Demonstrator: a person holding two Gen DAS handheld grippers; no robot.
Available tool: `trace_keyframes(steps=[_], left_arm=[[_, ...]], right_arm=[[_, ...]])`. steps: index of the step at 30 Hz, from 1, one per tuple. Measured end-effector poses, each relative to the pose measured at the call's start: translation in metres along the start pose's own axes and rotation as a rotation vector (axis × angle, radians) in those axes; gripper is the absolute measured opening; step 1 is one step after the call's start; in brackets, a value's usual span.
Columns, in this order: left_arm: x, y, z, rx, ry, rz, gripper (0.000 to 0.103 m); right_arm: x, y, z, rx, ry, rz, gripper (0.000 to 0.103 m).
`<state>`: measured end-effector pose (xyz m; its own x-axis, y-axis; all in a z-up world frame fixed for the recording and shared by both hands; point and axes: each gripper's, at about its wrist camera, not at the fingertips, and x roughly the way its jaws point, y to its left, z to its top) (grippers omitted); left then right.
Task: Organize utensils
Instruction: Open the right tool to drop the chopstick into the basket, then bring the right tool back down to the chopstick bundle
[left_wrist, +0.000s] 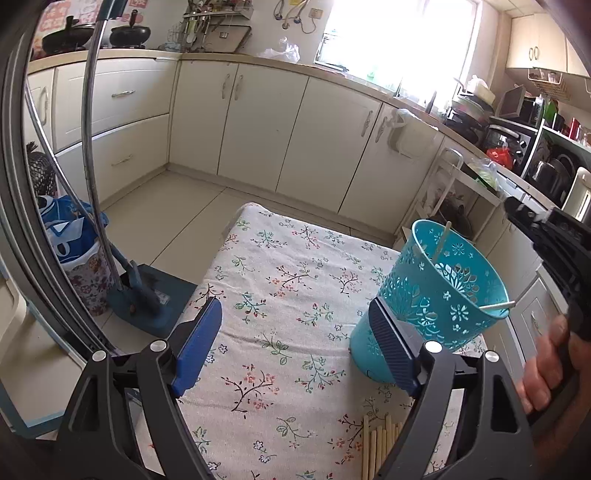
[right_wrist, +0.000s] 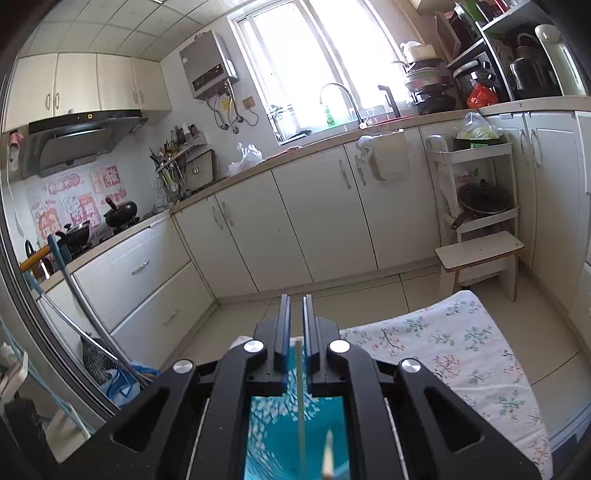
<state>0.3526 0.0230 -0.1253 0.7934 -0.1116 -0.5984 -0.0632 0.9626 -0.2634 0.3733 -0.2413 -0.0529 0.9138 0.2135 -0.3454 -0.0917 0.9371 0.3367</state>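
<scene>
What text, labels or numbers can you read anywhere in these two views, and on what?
None is readable.
Pink wall stickers behind the stove: large characters, too blurred.
Water heater: panel markings too small.
Green bottle at the sink: label too small.
Teal bucket: cut-out flowers only.

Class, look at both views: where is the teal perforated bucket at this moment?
In the left wrist view the teal bucket stands on the floral cloth at the right, just beyond the left gripper's right finger, two chopsticks inside. In the right wrist view it lies directly below the right gripper.
</scene>
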Motion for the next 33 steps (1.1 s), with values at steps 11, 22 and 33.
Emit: trace_keyframes(steps=[11,22,33], left_arm=[[0.004,-0.001,-0.021,0.009,0.104,0.026,0.081],[0.001,0.002,-0.072,0.032,0.232,0.064,0.083],[0.014,-0.021,-0.093,0.151,0.301,0.071,0.084]], right_arm=[[-0.081,-0.005,-0.119,-0.099,0.333,-0.014,0.021],[-0.037,-0.006,-0.195,-0.112,0.583,-0.048,0.019],[-0.033,-0.008,-0.196,-0.21,0.583,-0.12,0.015]])
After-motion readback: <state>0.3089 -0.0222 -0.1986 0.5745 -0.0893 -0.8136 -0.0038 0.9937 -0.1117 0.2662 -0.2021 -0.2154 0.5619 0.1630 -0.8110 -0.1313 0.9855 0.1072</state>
